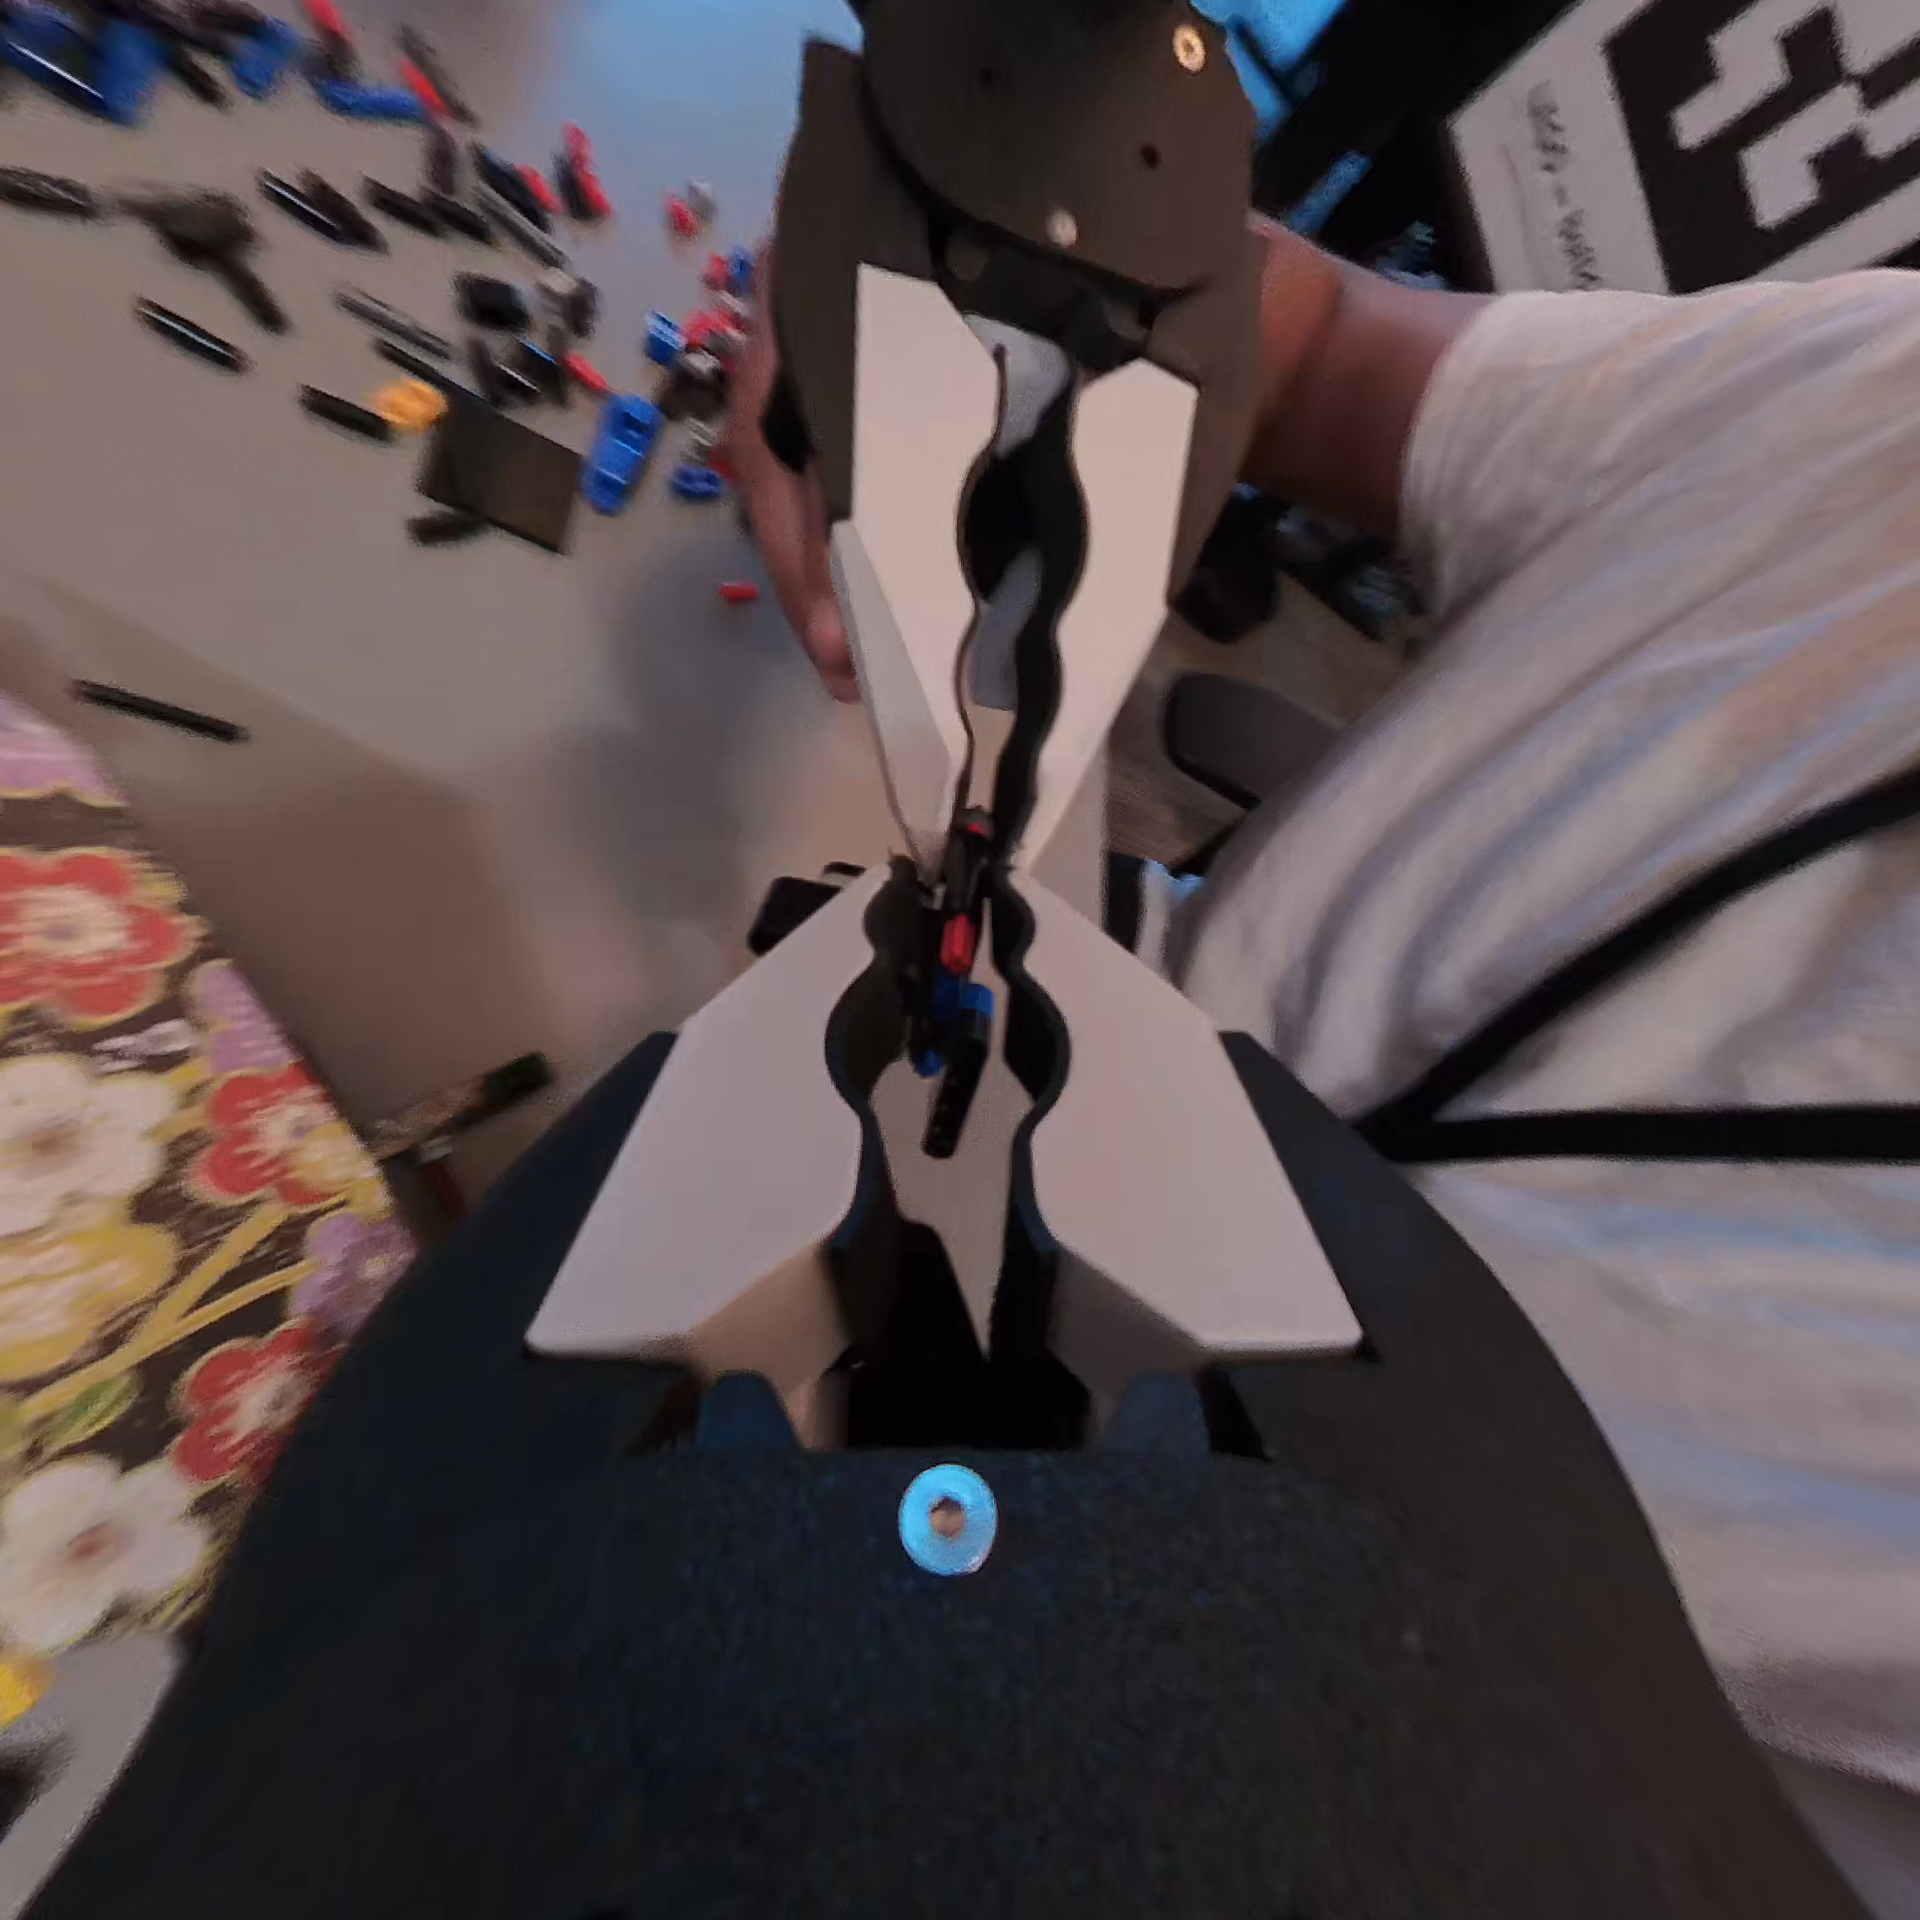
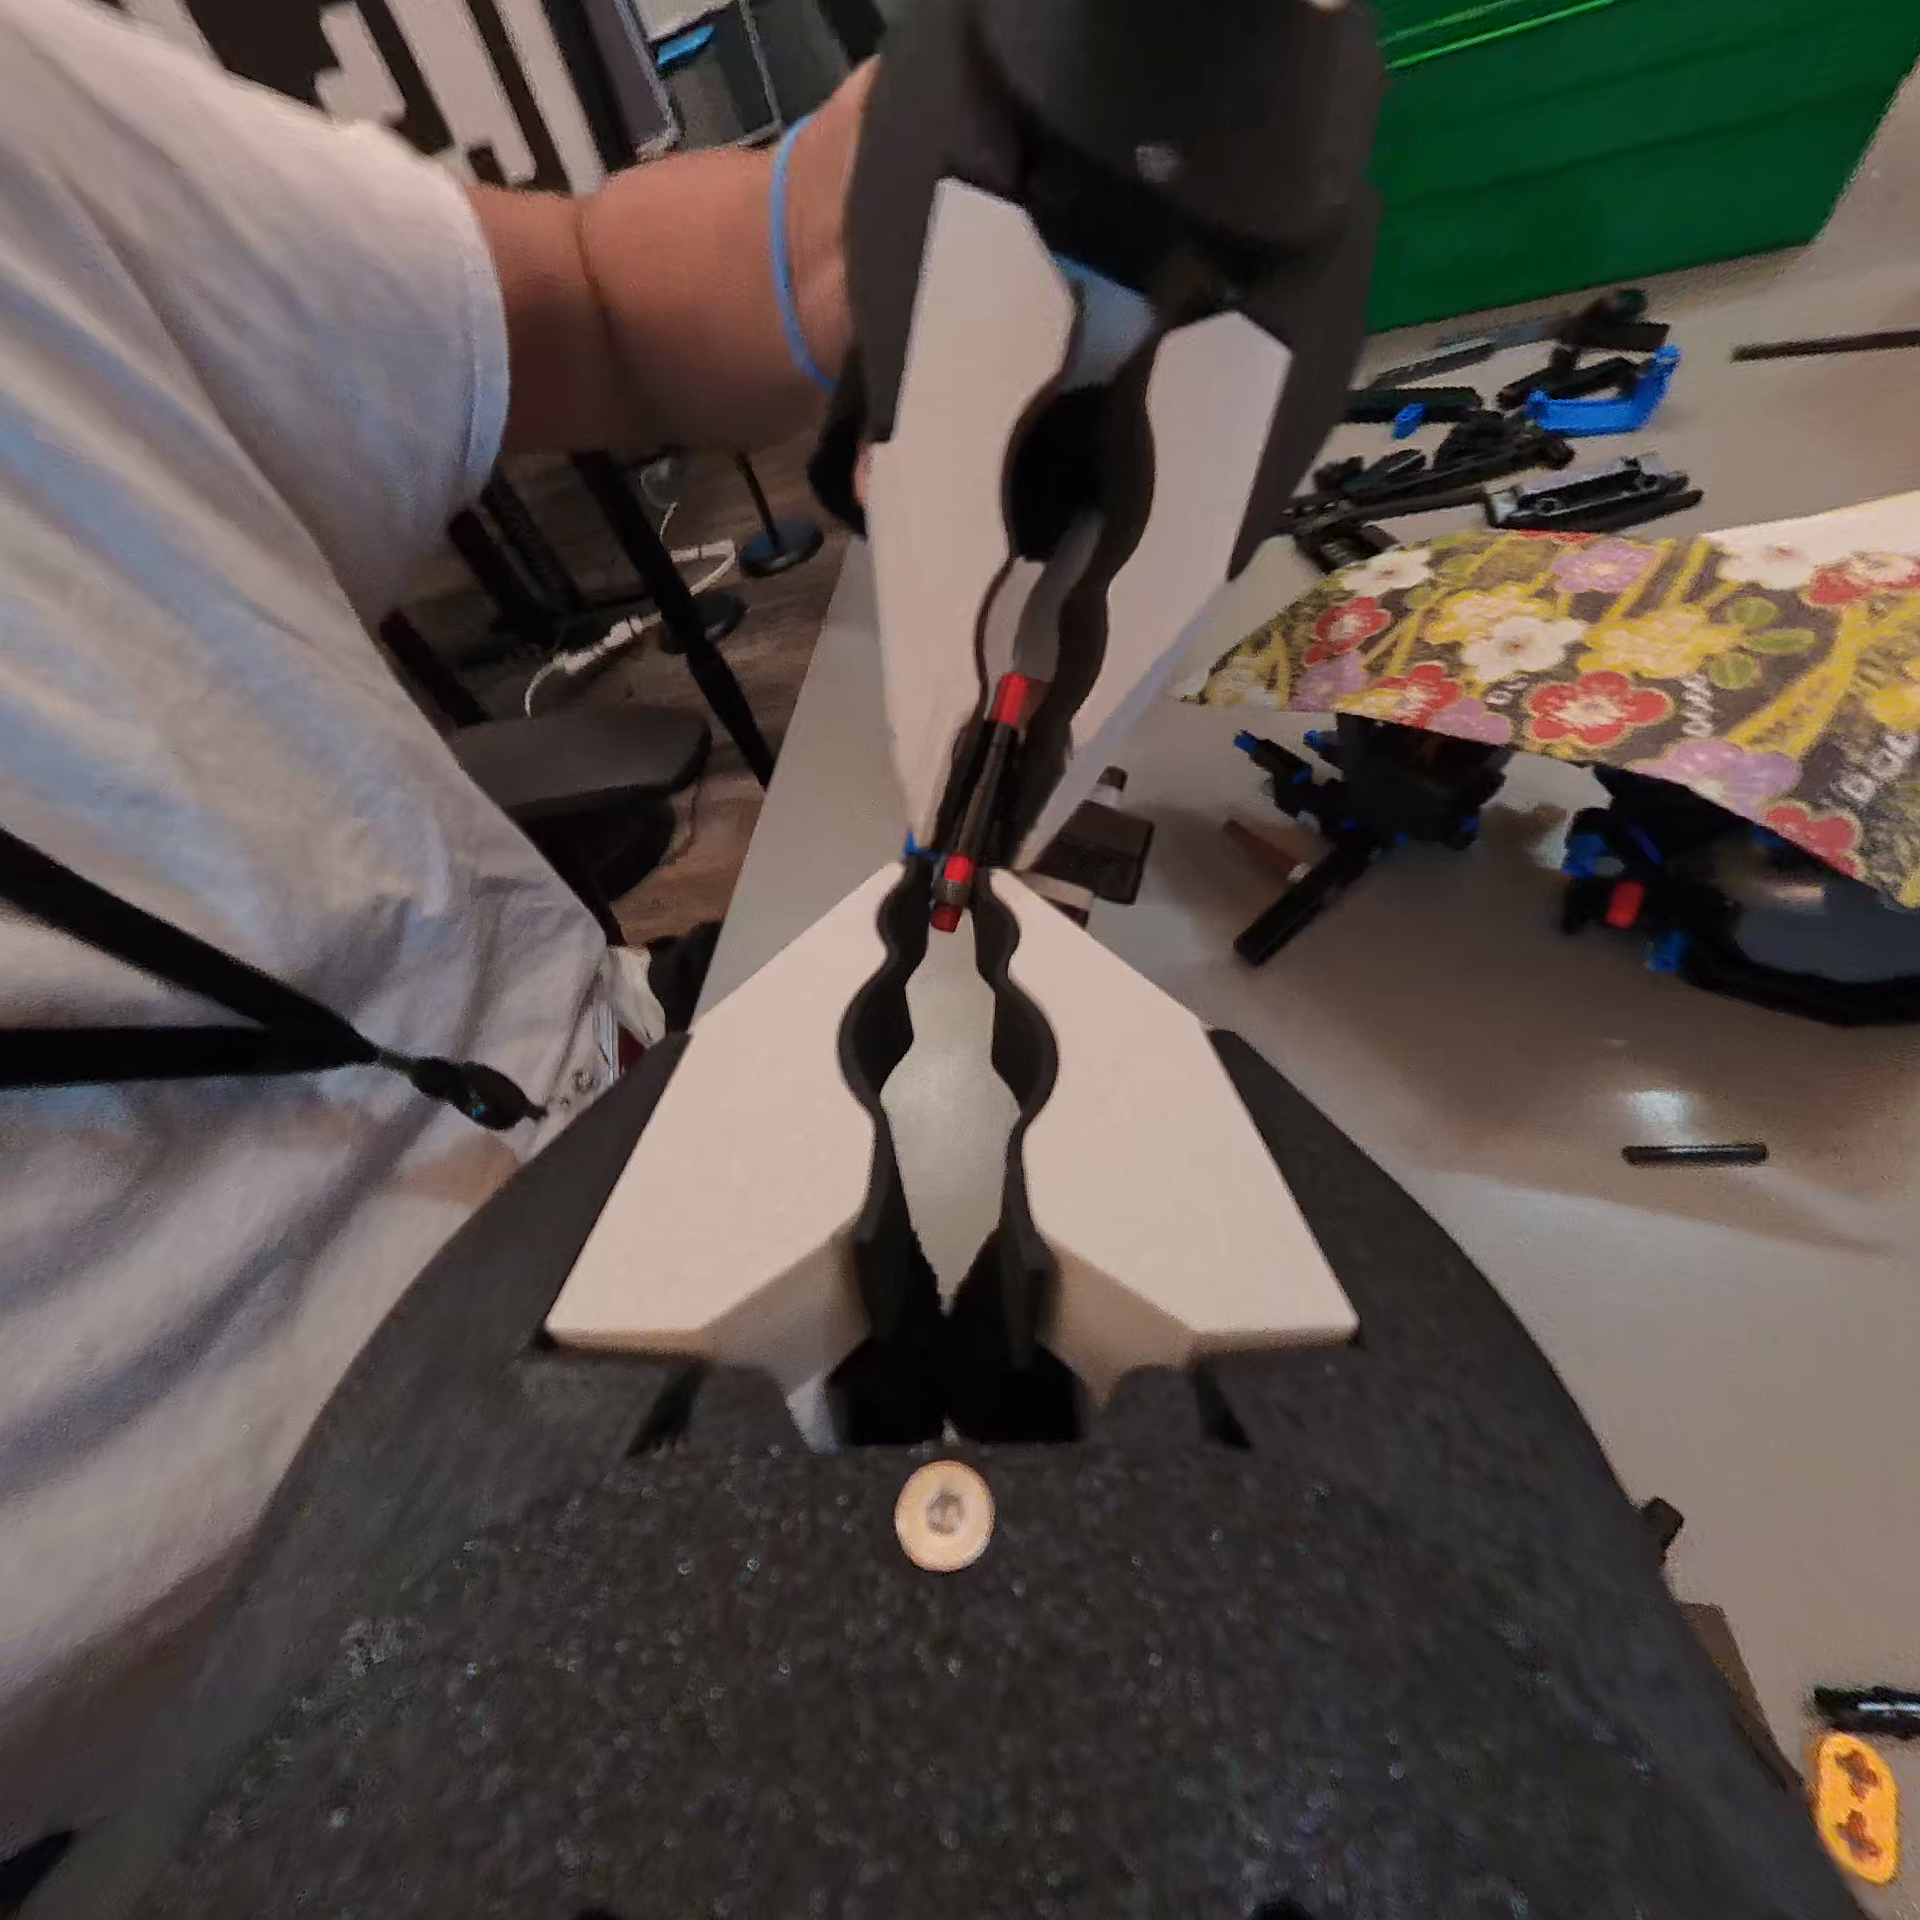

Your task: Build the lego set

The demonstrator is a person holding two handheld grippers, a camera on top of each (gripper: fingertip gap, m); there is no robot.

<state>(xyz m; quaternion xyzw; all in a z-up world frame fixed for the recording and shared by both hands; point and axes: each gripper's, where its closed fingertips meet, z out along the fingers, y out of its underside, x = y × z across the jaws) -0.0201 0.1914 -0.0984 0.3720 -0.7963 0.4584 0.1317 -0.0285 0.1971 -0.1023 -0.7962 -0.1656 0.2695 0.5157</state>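
White-fingered left gripper (image 1: 951, 883) and right gripper (image 2: 951, 883) meet tip-to-tip, both pinching one lego assembly (image 1: 951, 997).

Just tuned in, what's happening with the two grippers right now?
A person holds both grippers tip to tip in the air beside the grey table. The left gripper is shut on a small black lego assembly with red and blue pins; the right gripper pinches its red-tipped end. Loose black, blue and red lego parts lie scattered on the table.
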